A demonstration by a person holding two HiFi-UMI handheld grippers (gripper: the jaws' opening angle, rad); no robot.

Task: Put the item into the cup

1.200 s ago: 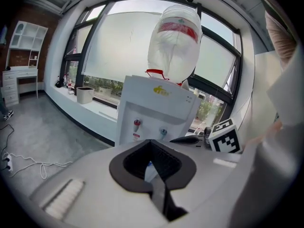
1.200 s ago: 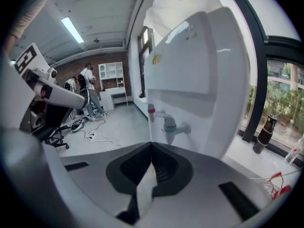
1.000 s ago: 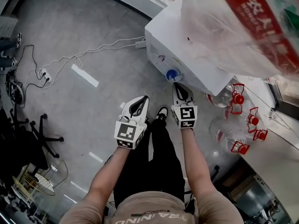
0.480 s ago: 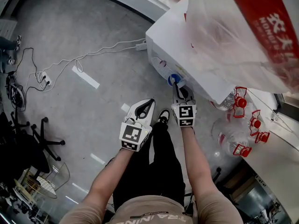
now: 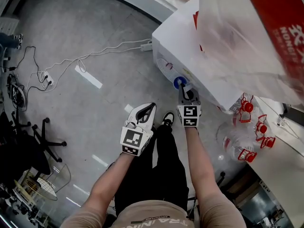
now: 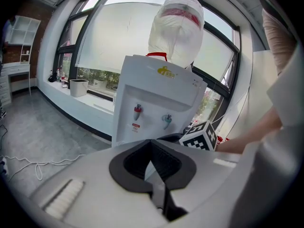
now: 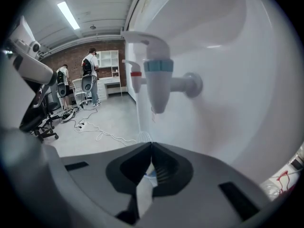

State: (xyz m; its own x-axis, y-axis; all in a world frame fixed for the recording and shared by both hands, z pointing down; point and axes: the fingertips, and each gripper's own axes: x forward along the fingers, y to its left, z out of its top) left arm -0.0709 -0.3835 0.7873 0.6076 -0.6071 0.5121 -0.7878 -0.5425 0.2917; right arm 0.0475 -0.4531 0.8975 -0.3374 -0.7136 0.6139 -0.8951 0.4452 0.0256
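Observation:
I stand before a white water dispenser (image 5: 209, 75) that carries a large clear bottle (image 5: 247, 27) with a red label. My right gripper (image 5: 183, 87) is shut, with its tips just under the blue tap (image 5: 179, 82). In the right gripper view that tap (image 7: 156, 80), white with a teal band, hangs right above the shut right gripper (image 7: 151, 144). My left gripper (image 5: 150, 106) is shut too and is held lower and to the left, over the floor. Its own view shows the left gripper (image 6: 152, 141) pointing at the dispenser's red tap (image 6: 137, 110) and blue tap (image 6: 167, 120). I see no cup near either gripper.
Empty water bottles with red handles (image 5: 244, 106) lie on the floor right of the dispenser. Cables and a power strip (image 5: 45, 75) cross the floor at the left, near an office chair base (image 5: 45, 137). People stand far off (image 7: 90, 75).
My right gripper has moved forward, and its tips now reach the blue tap. The left gripper has barely moved.

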